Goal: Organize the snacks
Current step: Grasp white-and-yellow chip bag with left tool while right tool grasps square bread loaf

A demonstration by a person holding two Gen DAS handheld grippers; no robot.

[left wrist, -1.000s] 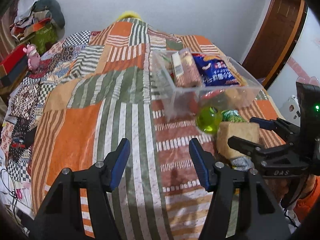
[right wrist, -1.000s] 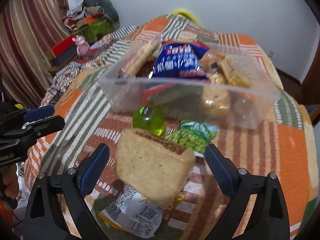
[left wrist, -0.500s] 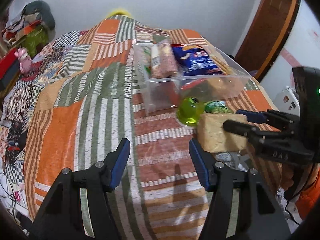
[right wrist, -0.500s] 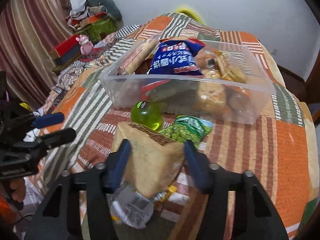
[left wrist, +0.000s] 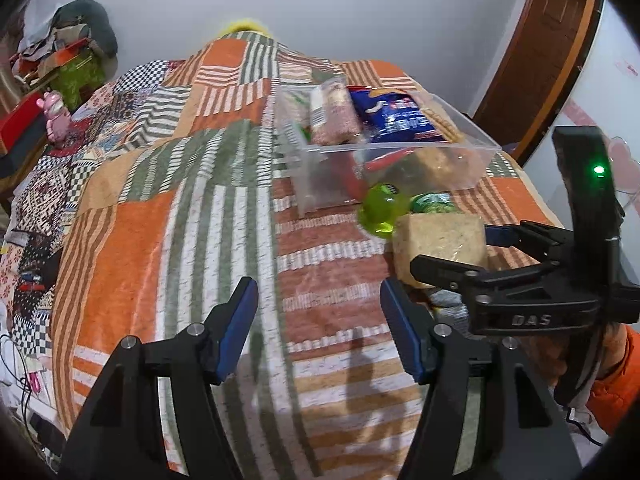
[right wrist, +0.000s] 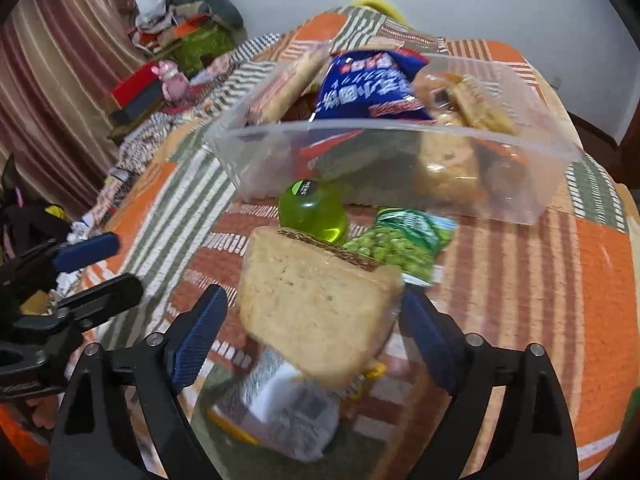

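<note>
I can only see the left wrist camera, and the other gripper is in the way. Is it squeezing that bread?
Observer: No. The right gripper has just been opening its jaws. The bread block sits tilted between them, and there is a clear gap beside the left pad.
Operator: What's under the bread?
Observer: A crinkly silver and white packet, partly tucked beneath it.
Operator: What's on the green bag behind it?
Observer: The green bag has a picture of peas on its front.
</note>
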